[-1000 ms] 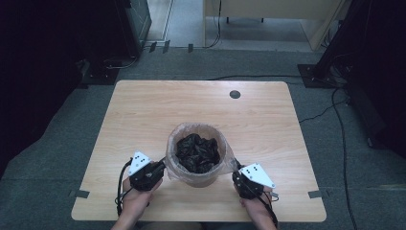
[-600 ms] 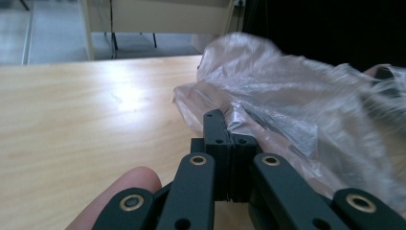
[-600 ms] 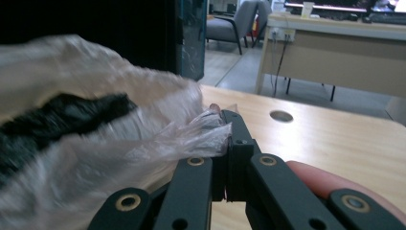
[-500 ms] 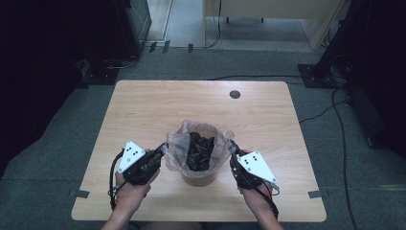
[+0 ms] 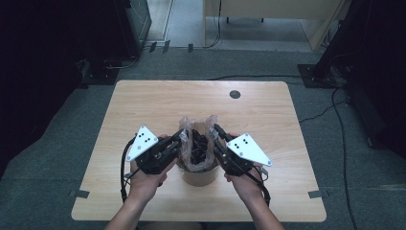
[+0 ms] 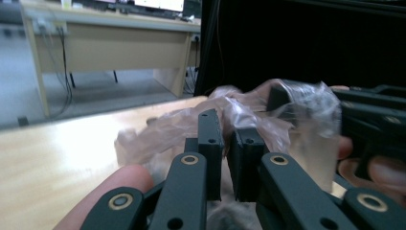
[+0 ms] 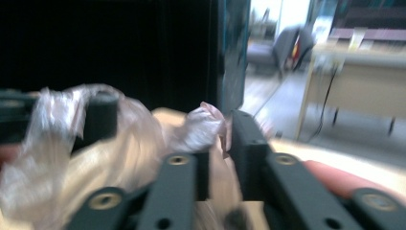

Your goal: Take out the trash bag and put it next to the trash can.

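Note:
A clear plastic bag [image 5: 196,143] with dark scraps inside stands in a round brown tub [image 5: 197,178] near the table's front edge. My left gripper [image 5: 179,136] pinches the bag's left rim and my right gripper [image 5: 216,132] its right rim, both lifted above the tub. In the left gripper view the jaws [image 6: 229,143] stand a narrow slit apart with crumpled film [image 6: 249,110] at their tips. In the right gripper view the film [image 7: 206,127] is caught between the jaws [image 7: 225,139]. Both pairs of jaws have just been opening slightly, with the film still between them.
The light wooden table [image 5: 143,105] has a black round grommet [image 5: 234,94] at the back. Dark cabinets stand at the left and right, a pale desk [image 5: 268,9] stands beyond, and cables [image 5: 335,105] lie on the grey floor.
Both grippers have risen and come closer together. The bag's rim has been drawn up off the tub's edge, and its wide mouth has narrowed.

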`<state>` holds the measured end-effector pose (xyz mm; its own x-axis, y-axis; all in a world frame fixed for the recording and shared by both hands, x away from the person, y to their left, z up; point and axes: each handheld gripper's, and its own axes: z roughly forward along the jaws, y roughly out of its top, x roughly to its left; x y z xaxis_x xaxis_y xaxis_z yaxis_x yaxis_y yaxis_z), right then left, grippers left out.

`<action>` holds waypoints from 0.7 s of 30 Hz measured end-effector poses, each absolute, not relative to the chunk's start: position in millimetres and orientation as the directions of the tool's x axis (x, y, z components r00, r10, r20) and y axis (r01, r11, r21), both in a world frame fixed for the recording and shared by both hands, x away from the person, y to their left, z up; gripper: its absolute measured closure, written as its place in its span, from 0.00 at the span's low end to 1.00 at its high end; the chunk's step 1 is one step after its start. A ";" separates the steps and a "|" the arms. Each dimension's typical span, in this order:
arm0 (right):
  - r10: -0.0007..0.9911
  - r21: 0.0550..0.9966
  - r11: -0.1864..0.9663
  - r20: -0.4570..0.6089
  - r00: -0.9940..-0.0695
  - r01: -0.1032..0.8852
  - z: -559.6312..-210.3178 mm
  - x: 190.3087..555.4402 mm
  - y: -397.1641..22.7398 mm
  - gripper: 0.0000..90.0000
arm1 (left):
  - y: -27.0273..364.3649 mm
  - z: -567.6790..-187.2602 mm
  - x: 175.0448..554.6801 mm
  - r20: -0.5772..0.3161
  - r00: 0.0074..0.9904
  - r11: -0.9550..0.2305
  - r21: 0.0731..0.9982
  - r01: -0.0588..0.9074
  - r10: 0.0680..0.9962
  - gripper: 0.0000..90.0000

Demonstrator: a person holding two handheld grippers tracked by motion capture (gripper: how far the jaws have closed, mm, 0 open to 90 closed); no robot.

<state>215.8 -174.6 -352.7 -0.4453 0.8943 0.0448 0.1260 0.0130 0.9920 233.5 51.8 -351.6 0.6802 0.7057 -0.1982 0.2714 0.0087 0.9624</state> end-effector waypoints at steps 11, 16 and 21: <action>0.878 0.939 -0.010 0.173 -0.446 0.344 -388.7 204.9 -200.1 0.65 | 54.9 -374.5 234.9 -0.232 0.673 0.021 0.952 0.307 0.703 0.94; 0.835 0.931 -0.026 0.221 -0.503 0.365 -384.2 194.8 -192.8 0.57 | 53.5 -376.8 236.2 -0.238 0.674 0.017 0.948 0.317 0.699 0.95; 0.801 0.921 -0.008 0.238 -0.549 0.389 -386.2 191.0 -179.3 0.52 | 54.1 -376.5 236.0 -0.235 0.670 0.018 0.949 0.314 0.704 0.95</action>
<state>191.0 -179.3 -386.2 -0.5488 0.8012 0.2385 0.3892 -0.0075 0.9211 236.0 54.1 -376.5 0.6702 0.7039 -0.2353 0.3139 0.0185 0.9493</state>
